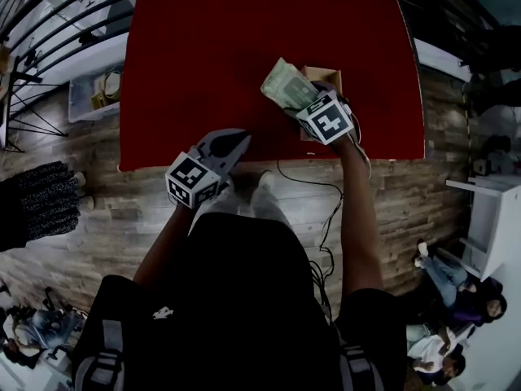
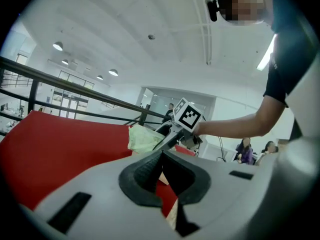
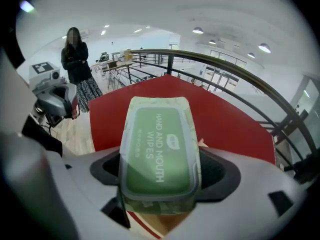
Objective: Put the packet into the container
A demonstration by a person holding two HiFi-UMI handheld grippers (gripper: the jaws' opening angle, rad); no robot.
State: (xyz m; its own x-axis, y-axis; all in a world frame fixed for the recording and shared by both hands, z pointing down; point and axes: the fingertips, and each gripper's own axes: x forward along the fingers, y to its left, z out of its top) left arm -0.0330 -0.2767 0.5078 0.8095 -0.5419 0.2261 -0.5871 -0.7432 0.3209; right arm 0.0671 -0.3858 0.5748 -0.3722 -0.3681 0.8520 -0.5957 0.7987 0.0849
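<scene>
A green pack of hand and mouth wipes (image 1: 283,84) is held over the near right part of the red table (image 1: 203,47), with my right gripper (image 1: 303,104) shut on it. In the right gripper view the packet (image 3: 157,144) fills the space between the jaws, label up. An open cardboard box (image 1: 326,75) sits right behind and under the packet, partly hidden by it. My left gripper (image 1: 232,143) hovers at the table's front edge, shut and empty. Its view shows the closed pads (image 2: 150,171) and, beyond them, the packet (image 2: 142,138).
The table's front edge runs just below both grippers. A clear plastic bin (image 1: 94,92) stands on the wooden floor to the table's left. A cable (image 1: 326,210) trails on the floor. A person (image 3: 77,59) stands beyond the table; others sit at the lower right (image 1: 456,300).
</scene>
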